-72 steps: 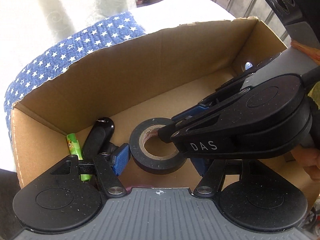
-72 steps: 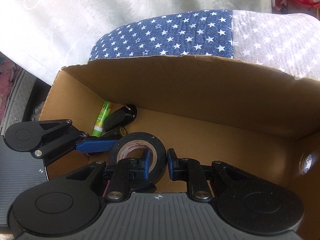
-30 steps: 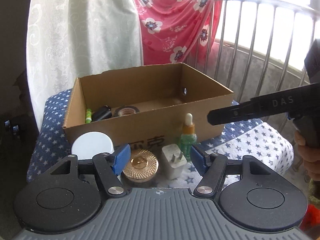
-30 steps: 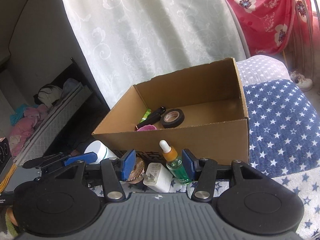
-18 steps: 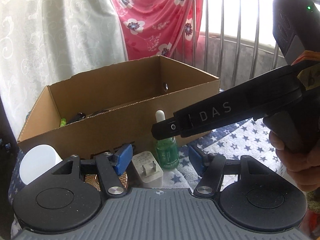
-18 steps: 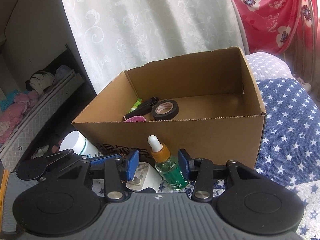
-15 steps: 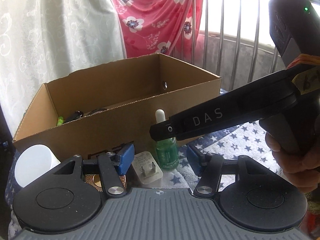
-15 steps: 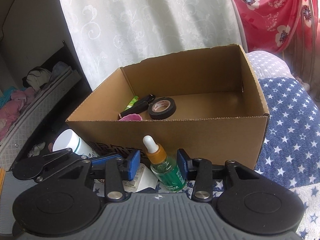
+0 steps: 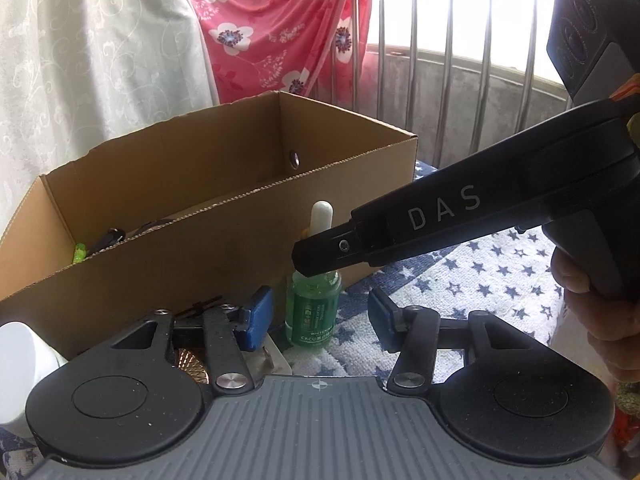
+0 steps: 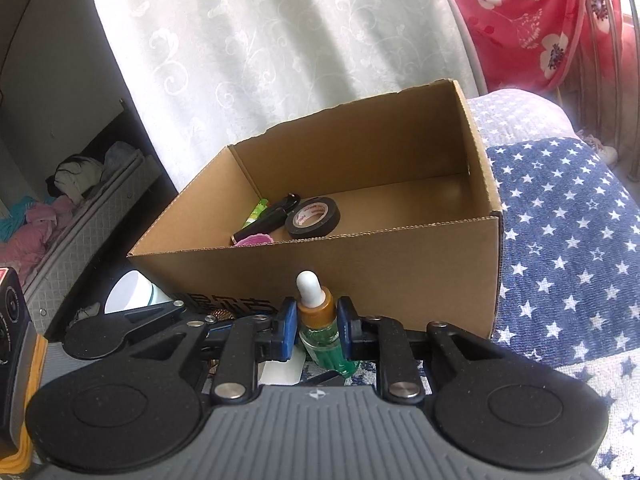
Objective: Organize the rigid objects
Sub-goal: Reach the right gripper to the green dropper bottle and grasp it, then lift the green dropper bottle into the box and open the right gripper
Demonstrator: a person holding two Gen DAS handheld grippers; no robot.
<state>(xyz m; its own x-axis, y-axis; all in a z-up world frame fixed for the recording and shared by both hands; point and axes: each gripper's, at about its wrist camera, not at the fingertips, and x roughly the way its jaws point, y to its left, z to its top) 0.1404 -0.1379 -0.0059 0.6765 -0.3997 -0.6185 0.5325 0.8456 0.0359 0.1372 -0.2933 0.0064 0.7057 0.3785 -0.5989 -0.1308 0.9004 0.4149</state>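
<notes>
A green dropper bottle (image 10: 320, 320) with a white bulb and gold collar stands on the star cloth in front of a cardboard box (image 10: 400, 264). My right gripper (image 10: 318, 330) has both blue pads against the bottle's shoulder, shut on it. In the left wrist view the bottle (image 9: 314, 312) stands upright with the right gripper's black body across its neck. My left gripper (image 9: 318, 316) is open and empty, its jaws either side of the bottle, apart from it. The box holds a black tape roll (image 10: 313, 218), a black clip (image 10: 268, 216), a green tube (image 10: 256, 212) and a pink item (image 10: 252, 240).
A white charger plug (image 9: 268, 360), a gold round lid (image 9: 192, 364) and a white jar (image 9: 16, 360) lie by the box's front left. The blue star cloth (image 10: 568, 248) spreads to the right. A white curtain and metal railing stand behind.
Both grippers came out of the box and dropped to its front. My right gripper closed in on the green dropper bottle and shut on it. The tape roll stays in the box.
</notes>
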